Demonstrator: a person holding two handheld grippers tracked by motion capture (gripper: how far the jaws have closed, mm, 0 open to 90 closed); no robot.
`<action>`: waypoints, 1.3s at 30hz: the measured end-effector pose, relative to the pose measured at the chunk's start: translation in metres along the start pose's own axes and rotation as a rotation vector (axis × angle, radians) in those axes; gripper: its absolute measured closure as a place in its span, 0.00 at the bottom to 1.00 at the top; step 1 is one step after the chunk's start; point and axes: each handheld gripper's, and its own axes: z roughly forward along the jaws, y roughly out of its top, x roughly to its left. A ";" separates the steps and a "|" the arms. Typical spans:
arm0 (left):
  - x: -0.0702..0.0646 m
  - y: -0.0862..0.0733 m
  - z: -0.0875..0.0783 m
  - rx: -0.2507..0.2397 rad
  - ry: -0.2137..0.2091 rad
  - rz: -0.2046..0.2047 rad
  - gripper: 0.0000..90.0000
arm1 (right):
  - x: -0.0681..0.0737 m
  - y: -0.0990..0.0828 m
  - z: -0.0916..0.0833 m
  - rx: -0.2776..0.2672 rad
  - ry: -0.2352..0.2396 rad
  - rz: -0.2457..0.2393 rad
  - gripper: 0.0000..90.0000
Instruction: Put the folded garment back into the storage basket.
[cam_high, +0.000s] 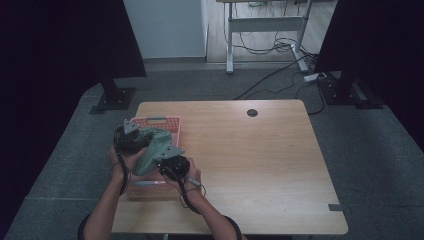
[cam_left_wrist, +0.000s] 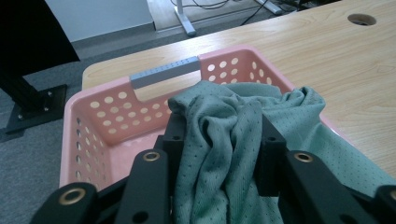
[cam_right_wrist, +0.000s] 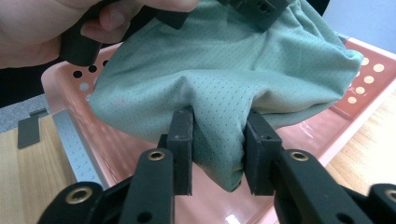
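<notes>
High view: one pale green perforated sports-mesh garment (cam_high: 152, 149) bunched between two grippers, hanging over the near half of one pink perforated plastic basket (cam_high: 159, 123) with grey handle strips. Left gripper (cam_high: 131, 141) at the basket's left side, right gripper (cam_high: 172, 162) at its near right corner — both buried in cloth. One light wooden table (cam_high: 260, 165) under the basket, otherwise bare.

Left gripper view: black jaws pinching a thick gathered fold of the garment (cam_left_wrist: 224, 140), fabric bulging between and around the pads (cam_left_wrist: 268, 154). Basket (cam_left_wrist: 93, 116) directly below and beyond, one grey handle strip (cam_left_wrist: 164, 72) on its far wall.

Right gripper view: jaws nipping a lower fold of the garment (cam_right_wrist: 224, 84), pads (cam_right_wrist: 181, 140) pressed onto cloth from both sides, the bulk ballooning above the basket (cam_right_wrist: 70, 93) floor. Left gripper's hand (cam_right_wrist: 42, 32) at upper left.

Likely handling: light, limp, slightly slick knit — no stiffness, prone to slipping from a thin pinch. Best gripped on a bunched multi-layer fold, as here, not a single edge.
</notes>
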 end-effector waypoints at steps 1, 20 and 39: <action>0.001 -0.001 0.001 0.008 -0.002 -0.005 0.69 | 0.000 0.000 0.000 -0.003 0.000 0.001 0.70; -0.009 -0.010 0.002 0.039 -0.082 -0.022 0.41 | -0.017 -0.003 -0.012 -0.032 0.026 0.130 0.32; -0.056 -0.009 -0.024 -0.005 -0.181 0.028 0.42 | -0.036 -0.024 -0.059 -0.025 -0.047 0.013 0.35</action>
